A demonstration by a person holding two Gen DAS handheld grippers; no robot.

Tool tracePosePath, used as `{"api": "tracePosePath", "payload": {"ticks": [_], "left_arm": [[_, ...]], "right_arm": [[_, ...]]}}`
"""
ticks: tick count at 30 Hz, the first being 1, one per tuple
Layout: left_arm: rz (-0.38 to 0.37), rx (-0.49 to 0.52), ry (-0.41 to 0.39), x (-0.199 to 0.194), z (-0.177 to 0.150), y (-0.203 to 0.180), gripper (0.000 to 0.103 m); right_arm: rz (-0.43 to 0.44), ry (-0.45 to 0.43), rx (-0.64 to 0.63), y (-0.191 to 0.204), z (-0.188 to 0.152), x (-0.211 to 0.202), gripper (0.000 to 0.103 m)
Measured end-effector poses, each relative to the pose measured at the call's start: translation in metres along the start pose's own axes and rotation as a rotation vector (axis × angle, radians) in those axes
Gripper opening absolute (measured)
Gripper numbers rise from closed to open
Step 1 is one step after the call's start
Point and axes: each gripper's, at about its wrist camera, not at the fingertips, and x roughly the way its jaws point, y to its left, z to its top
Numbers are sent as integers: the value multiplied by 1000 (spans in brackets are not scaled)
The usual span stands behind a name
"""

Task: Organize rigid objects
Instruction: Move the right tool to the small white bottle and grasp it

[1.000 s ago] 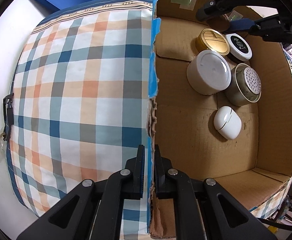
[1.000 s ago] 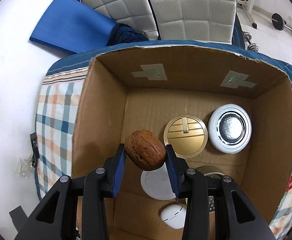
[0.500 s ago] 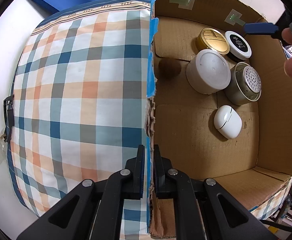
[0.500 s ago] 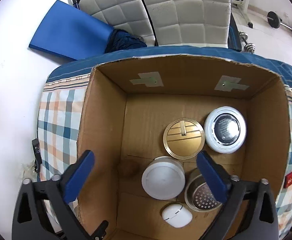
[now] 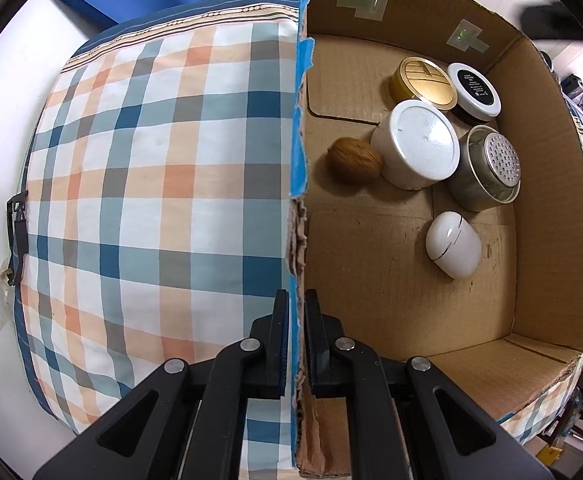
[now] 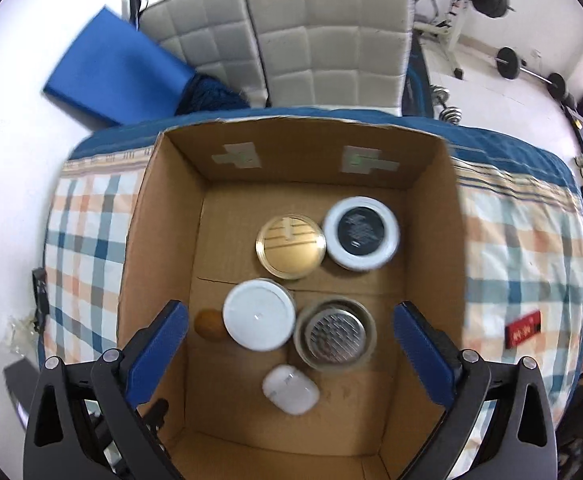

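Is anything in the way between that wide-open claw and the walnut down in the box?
Nothing visible. The right gripper hangs open above the box, and the walnut lies uncovered on its floor, beside the white jar.

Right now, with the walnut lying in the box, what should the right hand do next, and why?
Probably lift clear to fetch another item: the right gripper is open and empty above the box, and the walnut rests beside the white jar.
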Motion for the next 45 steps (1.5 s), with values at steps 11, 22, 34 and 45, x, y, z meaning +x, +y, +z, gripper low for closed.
{"api": "tracePosePath", "payload": {"ticks": [11,22,34,45], "left_arm": [[-16,-8,-5,-4,-1,5,5],[3,10,14,4,-6,-1,5],[7,15,22,13,-13,-8,5],[3,10,21,5,-9,-4,5]], "right_arm": [[-4,-56,326,-146,-60,-50,103],[-32,234,489,-217,-159,37,102],[18,216,550,-232,-174,43,76],[21,190,592,-242,-178,21,67]]}}
